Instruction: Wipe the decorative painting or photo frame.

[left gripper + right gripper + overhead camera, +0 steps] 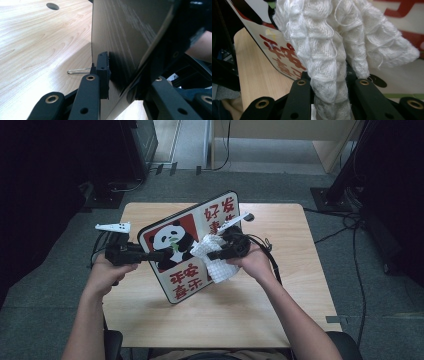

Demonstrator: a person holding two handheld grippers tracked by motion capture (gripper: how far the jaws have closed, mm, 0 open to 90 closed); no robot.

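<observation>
A: Now, left gripper [159, 255] first. State?

B: Pinching the left edge of the panda board [190, 245]. In the left gripper view one pad [103, 72] lies flat against the board's dark back face [125, 37], with the edge running down between the jaws.

A: Board position?

B: Held up off the wooden table [280, 315], tilted, printed side toward the person. Panda picture on the red patch at upper left, red characters along the right side and bottom. Lower corner looks near the tabletop; contact cannot be told.

A: Right gripper [212, 254]?

B: Clamped on a white waffle-knit cloth [214, 261]. The right gripper view shows the cloth [329, 62] bunched between the two black jaws and bulging out above them.

A: Cloth relative to the board?

B: Against the printed face, just right of the panda, near the board's middle.

A: Anything else on the table?

B: A thin wire clip [78, 71] lying flat behind the board, seen in the left gripper view.
</observation>
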